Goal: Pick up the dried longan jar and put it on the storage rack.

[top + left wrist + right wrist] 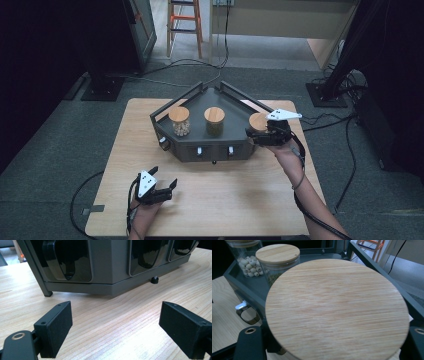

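A dark grey tray-topped rack (216,147) stands at the table's far middle and holds three glass jars with bamboo lids. The left jar (179,121) contains pale beads and the middle jar (214,121) something greenish. My right gripper (257,133) is shut on the right jar (258,120) at the rack's right corner. That jar's round lid (337,307) lies close in front of the right gripper view, with the jaws beneath its edges. Near the table's front left, my left gripper (164,176) rests open, its pads (56,327) wide apart and facing the rack's front (110,265).
The rack's front carries small handles (199,151) and a knob (163,143). Bare wooden tabletop (235,195) lies between the rack and the near edge. Cables (345,145) trail over the floor at the right. An orange stool (185,22) stands far behind.
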Action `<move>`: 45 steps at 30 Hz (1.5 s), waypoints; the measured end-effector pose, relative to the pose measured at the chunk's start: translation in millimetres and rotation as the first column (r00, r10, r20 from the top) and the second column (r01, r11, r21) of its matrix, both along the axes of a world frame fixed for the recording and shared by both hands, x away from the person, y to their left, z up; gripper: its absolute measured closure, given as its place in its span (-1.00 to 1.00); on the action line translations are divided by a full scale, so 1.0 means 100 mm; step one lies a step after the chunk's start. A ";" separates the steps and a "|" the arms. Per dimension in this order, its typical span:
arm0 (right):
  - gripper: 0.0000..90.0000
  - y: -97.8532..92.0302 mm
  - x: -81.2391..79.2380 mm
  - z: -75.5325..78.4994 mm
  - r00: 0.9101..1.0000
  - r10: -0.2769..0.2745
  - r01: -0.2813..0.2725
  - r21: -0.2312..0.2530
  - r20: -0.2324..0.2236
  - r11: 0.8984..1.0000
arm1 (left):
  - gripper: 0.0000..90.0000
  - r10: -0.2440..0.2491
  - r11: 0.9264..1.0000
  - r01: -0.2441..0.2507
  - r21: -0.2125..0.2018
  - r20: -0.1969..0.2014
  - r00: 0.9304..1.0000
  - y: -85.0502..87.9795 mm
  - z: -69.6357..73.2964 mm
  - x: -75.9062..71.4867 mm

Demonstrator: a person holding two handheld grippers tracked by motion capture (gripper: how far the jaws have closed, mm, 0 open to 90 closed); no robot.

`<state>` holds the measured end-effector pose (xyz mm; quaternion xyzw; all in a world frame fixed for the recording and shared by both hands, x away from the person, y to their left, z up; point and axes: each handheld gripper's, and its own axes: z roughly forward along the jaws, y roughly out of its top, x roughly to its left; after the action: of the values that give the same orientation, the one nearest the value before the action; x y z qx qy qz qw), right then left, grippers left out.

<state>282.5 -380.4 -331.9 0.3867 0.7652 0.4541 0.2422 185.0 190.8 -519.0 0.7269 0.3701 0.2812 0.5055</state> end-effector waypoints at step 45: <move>-0.44 0.38 0.51 -0.18 0.998 -0.057 0.056 -0.009 -0.034 0.998 | -0.75 -0.004 1.000 0.004 0.001 0.004 1.000 0.01 0.00 0.00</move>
<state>333.8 -341.9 -350.1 0.4149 0.7600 0.4371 0.2433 184.8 191.6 -519.3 0.7273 0.3676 0.2819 0.5064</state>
